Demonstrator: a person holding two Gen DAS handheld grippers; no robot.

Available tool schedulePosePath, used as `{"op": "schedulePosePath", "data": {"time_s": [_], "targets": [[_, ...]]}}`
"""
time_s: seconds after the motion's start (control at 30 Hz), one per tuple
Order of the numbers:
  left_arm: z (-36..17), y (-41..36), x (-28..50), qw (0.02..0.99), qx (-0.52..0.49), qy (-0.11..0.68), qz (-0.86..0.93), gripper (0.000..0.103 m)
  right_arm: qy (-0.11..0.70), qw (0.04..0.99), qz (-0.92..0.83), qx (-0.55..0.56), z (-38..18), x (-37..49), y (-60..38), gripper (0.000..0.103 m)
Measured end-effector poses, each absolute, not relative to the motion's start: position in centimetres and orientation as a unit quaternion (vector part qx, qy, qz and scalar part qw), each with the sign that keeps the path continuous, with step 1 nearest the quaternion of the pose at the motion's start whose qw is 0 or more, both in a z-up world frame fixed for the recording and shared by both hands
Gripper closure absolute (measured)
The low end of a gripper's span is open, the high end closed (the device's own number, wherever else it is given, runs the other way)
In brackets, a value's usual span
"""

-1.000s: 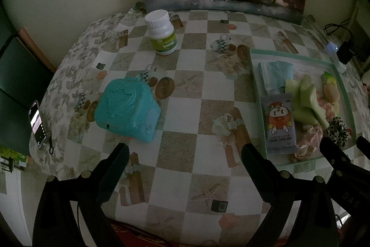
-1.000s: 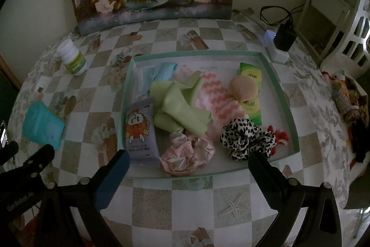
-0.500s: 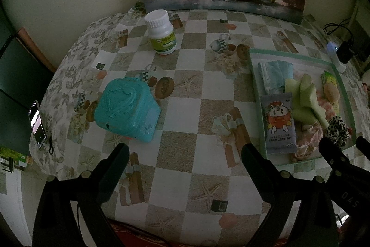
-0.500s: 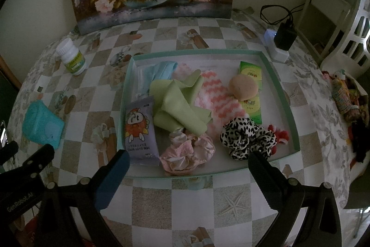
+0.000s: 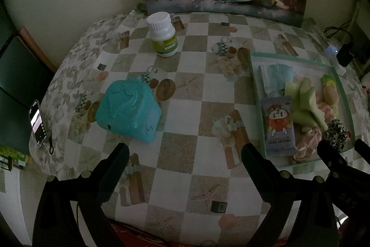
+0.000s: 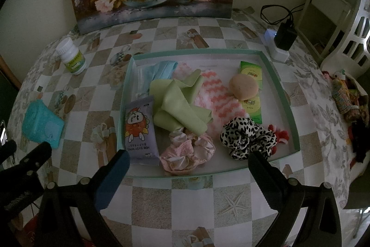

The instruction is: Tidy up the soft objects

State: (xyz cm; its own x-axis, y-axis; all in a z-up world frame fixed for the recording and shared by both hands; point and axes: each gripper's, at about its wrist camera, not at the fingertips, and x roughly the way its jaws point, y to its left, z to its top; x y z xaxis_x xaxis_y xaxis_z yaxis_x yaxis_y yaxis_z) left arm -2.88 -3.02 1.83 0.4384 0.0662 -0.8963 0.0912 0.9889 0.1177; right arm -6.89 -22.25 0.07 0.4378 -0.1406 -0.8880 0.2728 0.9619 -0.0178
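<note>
Left wrist view: left gripper [image 5: 185,154] spread wide, empty; teal pouch [image 5: 128,110] lies on the tablecloth just ahead-left, apparently the one soft item outside the tray [image 5: 255,75]. Right wrist view: right gripper [image 6: 188,160] also apart, empty, facing the tray [image 6: 196,53], where green cloth [image 6: 179,101], leopard scrunchie [image 6: 247,137] and pink scrunchie [image 6: 187,153] sit. Mostly done.

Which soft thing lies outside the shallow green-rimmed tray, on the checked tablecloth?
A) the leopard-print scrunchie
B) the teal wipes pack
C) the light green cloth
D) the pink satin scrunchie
B: the teal wipes pack rests on the tablecloth, left of the green-rimmed tray; the others lie inside it.
</note>
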Motion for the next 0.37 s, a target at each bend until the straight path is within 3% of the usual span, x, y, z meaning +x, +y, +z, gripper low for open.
{"op": "schedulePosePath", "data": {"time_s": [0.37], "targets": [[1.94, -3.36, -2.96, 0.845, 0.074, 0.530, -0.012, 0.005, 0.516, 0.845, -0.122, 0.064, 0.07, -6.87, -22.26, 0.000]]}}
